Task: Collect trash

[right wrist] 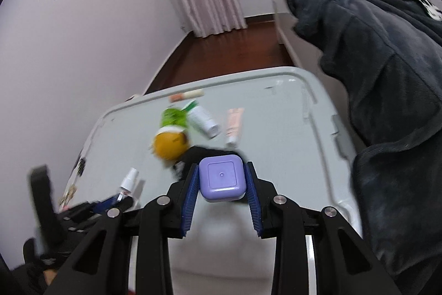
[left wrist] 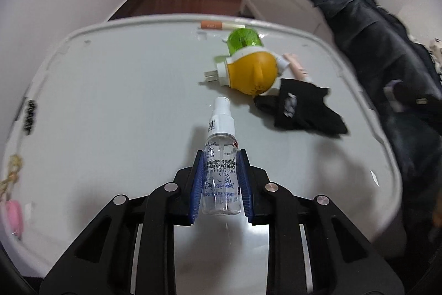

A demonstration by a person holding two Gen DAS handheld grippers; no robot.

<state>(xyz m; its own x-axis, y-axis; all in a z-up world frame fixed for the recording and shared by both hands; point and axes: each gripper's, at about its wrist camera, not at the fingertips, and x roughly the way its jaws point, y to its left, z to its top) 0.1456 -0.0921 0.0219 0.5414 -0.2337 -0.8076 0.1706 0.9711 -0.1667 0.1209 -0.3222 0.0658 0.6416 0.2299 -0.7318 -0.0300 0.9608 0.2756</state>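
Left gripper (left wrist: 221, 179) is clamped on a clear spray bottle (left wrist: 221, 156), blue pads on both sides of its body, white nozzle pointing away from the camera, over the grey table (left wrist: 110, 101).

Right gripper (right wrist: 222, 185) is clamped on a small purple box (right wrist: 222, 177), square face toward the camera, held over the same table (right wrist: 276, 129).

Relative to the yellow plug-in device (left wrist: 252, 72) on the table:
- green bottle (left wrist: 243, 40) attached at its far end
- black cloth (left wrist: 301, 107) just beside it on the near side, touching
- pink tube (left wrist: 298, 68) on its right, partly hidden behind it
- cigarette-like stick (left wrist: 221, 25) beyond it, at the far table edge
- white bottle (right wrist: 205, 120) between the device (right wrist: 170, 143) and the pink tube (right wrist: 233, 123)

The right wrist view is motion-blurred. A dark coat (left wrist: 373, 46) lies along the right side of the table.
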